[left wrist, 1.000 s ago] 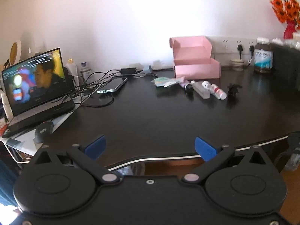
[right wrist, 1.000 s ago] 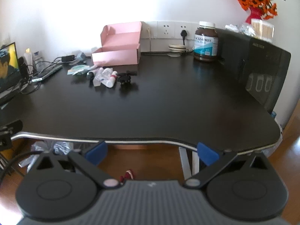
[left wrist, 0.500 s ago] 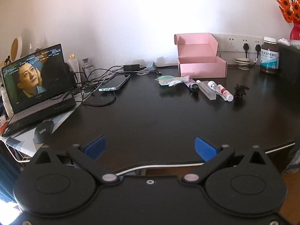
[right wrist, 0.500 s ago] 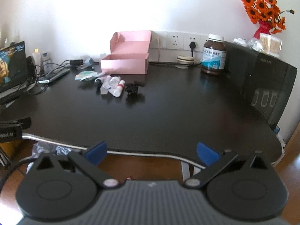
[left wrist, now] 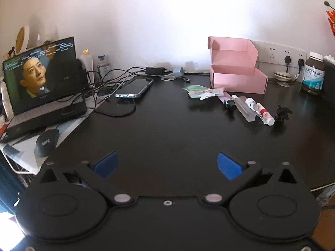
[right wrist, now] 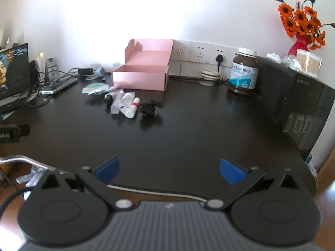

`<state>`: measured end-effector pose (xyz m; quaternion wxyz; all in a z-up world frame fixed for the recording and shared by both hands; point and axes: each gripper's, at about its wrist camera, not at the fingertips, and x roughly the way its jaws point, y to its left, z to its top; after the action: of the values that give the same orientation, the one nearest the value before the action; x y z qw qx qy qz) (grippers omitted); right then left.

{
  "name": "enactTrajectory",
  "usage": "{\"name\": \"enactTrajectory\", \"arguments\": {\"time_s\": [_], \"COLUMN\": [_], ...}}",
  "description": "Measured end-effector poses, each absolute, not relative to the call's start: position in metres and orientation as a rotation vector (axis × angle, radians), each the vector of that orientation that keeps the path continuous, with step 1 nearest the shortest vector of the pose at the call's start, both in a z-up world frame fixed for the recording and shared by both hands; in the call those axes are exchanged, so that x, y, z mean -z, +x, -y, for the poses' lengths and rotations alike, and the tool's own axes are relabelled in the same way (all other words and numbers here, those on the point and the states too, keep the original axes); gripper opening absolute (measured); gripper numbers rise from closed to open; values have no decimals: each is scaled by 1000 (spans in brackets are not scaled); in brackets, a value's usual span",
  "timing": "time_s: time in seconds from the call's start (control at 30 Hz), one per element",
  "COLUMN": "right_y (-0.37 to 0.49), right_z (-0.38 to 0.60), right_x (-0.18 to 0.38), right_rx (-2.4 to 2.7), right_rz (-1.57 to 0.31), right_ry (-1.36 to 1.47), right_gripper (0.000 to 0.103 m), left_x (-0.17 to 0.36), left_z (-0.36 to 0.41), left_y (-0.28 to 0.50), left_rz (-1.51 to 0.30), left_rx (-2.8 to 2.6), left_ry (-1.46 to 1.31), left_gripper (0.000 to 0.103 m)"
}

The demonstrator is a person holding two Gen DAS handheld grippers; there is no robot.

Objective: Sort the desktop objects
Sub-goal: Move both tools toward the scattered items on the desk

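Both hand-held grippers, left (left wrist: pixel 167 165) and right (right wrist: pixel 169 170), have advanced over the dark glossy surface (left wrist: pixel 167 125), fingers spread, grasping nothing. The small toiletry tubes (right wrist: pixel 125 103) lie beside the open pink cardboard box (right wrist: pixel 142 77), suggesting an approach.

Left wrist view: looks forward along my left fingers (left wrist: pixel 105 164), low above the near surface (left wrist: pixel 167 129), laptop (left wrist: pixel 41 79) to its left.
Right wrist view: sits at the surface's near edge, facing the back wall, further right.
Shared: pink box (left wrist: pixel 236 77) (right wrist: pixel 144 73), the small items before it, brown jar (right wrist: pixel 244 71).
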<state>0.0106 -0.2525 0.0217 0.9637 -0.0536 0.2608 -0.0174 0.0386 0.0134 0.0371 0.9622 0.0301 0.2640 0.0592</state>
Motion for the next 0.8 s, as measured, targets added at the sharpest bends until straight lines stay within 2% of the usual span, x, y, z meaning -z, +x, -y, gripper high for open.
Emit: {"name": "enactTrajectory", "arguments": {"time_s": [0.8], "right_y": [60], "right_z": [260], "right_x": [-11], "right_rx": [24], "right_rz": [-533], "right_ry": [-82], "right_gripper": [102], "left_x": [-23], "left_z": [-5], "left_y": [88], "left_rz": [-540], "left_rx": [-54], "left_ry": [165], "left_gripper": [103]}}
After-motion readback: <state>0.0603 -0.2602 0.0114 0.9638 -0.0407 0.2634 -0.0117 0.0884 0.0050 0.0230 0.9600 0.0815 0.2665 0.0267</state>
